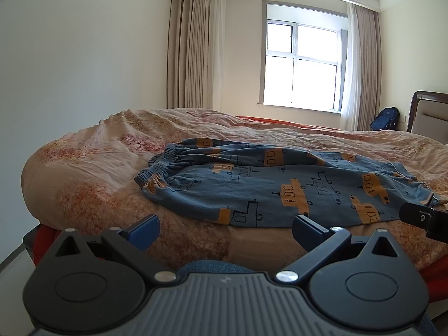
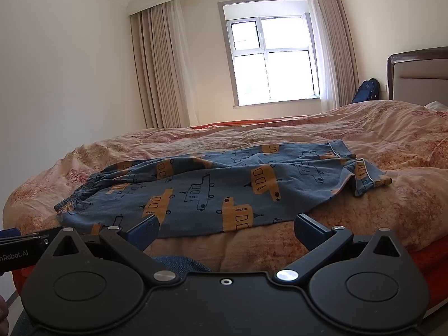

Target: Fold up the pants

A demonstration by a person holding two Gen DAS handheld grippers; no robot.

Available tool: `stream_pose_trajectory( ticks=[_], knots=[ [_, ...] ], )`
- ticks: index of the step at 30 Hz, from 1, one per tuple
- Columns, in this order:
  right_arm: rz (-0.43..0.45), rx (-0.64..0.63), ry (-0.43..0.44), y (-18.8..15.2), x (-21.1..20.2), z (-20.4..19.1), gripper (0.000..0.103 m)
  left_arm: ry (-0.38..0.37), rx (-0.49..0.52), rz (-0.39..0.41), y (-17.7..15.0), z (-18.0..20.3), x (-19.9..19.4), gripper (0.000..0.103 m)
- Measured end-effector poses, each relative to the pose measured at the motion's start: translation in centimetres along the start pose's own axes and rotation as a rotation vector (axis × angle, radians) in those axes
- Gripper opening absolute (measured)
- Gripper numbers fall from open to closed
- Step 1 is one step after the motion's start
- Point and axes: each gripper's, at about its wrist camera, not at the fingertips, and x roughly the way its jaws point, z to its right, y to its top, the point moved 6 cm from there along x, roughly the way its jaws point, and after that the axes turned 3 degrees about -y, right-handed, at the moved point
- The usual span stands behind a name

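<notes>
Pants [image 1: 280,190] lie spread, unfolded, on the bed [image 1: 84,196]; left gripper [image 1: 225,231] and right gripper [image 2: 226,231] hover before them, wide open, empty.

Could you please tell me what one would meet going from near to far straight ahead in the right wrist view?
right gripper, open → pants → bedspread → window.
</notes>
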Motion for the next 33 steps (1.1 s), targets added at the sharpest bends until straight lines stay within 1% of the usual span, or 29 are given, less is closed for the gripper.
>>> stream_pose_trajectory(
  ticks=[33],
  knots=[
    [0.004,0.001,-0.001,0.11,-0.32,-0.1,0.103,-0.006,-0.002,0.007,0.02,0.21,-0.22,0.103]
  ],
)
